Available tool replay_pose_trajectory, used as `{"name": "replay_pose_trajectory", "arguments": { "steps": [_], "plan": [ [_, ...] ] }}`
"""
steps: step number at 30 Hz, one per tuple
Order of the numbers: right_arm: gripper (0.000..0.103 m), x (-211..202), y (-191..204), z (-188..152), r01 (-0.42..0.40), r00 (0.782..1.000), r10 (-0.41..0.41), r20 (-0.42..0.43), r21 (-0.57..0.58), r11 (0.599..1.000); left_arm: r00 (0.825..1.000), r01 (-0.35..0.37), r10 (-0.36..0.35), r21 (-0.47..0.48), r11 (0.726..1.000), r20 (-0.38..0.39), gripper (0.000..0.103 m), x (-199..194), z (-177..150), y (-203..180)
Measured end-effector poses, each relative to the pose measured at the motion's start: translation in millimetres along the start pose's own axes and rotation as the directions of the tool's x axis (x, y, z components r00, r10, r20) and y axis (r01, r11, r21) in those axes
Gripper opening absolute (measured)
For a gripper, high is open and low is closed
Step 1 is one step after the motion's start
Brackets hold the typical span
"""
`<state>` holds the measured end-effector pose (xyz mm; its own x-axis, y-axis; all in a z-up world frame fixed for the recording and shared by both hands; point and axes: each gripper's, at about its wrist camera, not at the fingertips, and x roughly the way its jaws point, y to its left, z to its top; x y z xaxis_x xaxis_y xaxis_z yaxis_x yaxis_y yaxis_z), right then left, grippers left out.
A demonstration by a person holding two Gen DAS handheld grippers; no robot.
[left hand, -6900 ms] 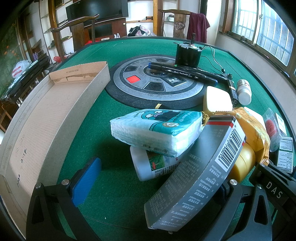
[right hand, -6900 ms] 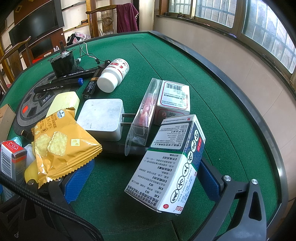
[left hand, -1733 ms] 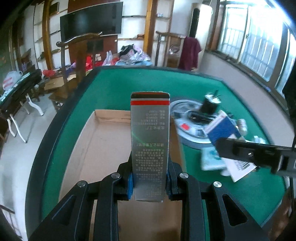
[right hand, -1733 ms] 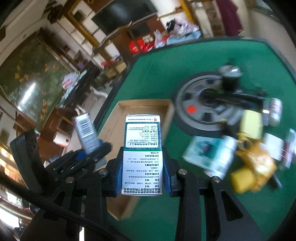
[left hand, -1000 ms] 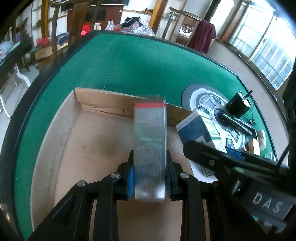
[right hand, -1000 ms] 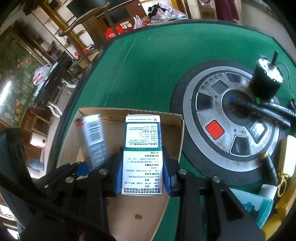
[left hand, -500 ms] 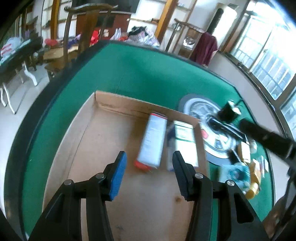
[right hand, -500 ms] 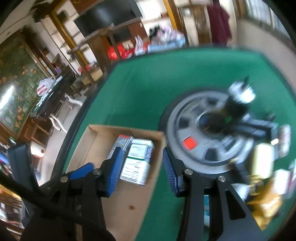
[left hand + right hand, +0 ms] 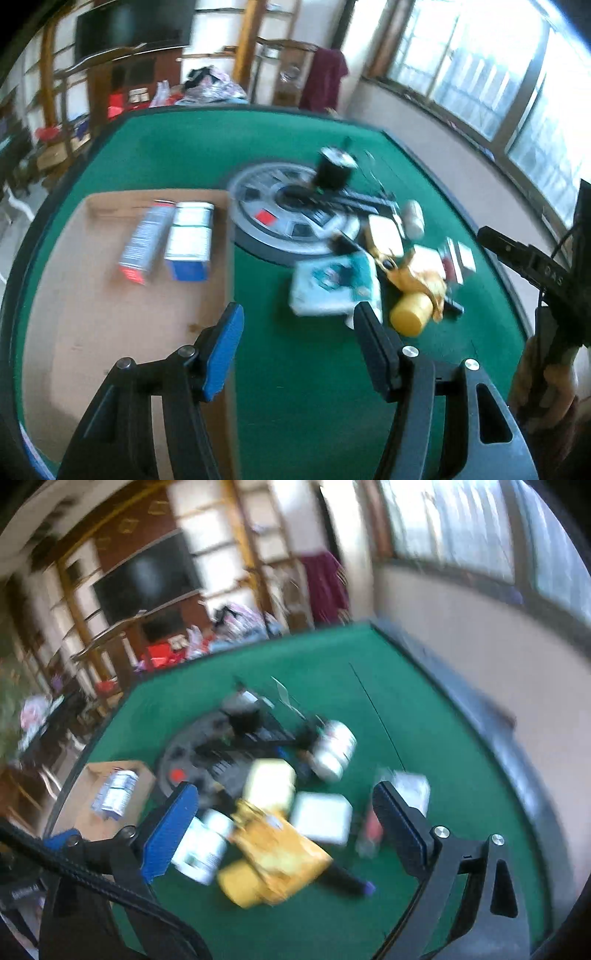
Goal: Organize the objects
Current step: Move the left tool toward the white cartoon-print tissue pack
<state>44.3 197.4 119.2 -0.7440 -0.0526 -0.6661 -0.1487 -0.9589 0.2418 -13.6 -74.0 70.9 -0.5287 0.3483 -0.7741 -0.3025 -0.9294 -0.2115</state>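
Lying released in the tray [image 9: 92, 295]: grey box [image 9: 146, 236], white box [image 9: 190, 240]; both hand-held grippers, left [image 9: 297, 332] and right [image 9: 284, 823], now empty, agape, facing the remaining pile [image 9: 373, 273].

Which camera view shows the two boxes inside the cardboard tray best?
The left wrist view: the grey box and white-blue box lie side by side in the cardboard tray. The right wrist view shows them only as a small blur at its left edge.

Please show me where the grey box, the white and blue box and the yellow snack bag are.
grey box [image 9: 144, 240], left wrist view, middle of its top face.
white and blue box [image 9: 189, 240], left wrist view, middle of its top face.
yellow snack bag [image 9: 284, 853], right wrist view, middle of the bag.
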Motion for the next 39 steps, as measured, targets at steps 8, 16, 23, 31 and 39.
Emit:
{"name": "replay_pose_trajectory", "arguments": {
  "steps": [8,16,23,31,39],
  "plan": [
    [0.096,15.2,-52.1,-21.7,-0.019,0.999,0.015,0.034,0.111,0.994,0.998,0.020,-0.023,-0.062,0.998,-0.056,0.056,47.4,22.3,-21.7],
    [0.096,27.1,-65.7,-28.1,-0.057,0.998,0.057,0.006,0.127,0.990,0.978,0.030,-0.050,-0.102,0.994,-0.202,0.055,116.7,55.7,-26.0],
    [0.096,27.2,-63.7,-31.9,-0.061,0.998,0.061,0.000,0.114,0.992,0.895,0.247,-0.222,0.017,0.969,-0.386,0.056,95.9,21.9,-42.8],
    [0.096,32.8,-64.6,-33.8,-0.070,0.997,0.074,-0.026,0.122,0.990,0.940,0.232,-0.181,0.156,0.960,-0.290,0.056,30.7,-13.4,-33.5],
    [0.096,35.2,-62.2,-35.8,-0.060,0.997,0.064,-0.038,0.109,0.992,0.977,0.096,-0.086,0.040,0.995,-0.196,0.056,12.8,-36.1,-24.4]
  ]
}}
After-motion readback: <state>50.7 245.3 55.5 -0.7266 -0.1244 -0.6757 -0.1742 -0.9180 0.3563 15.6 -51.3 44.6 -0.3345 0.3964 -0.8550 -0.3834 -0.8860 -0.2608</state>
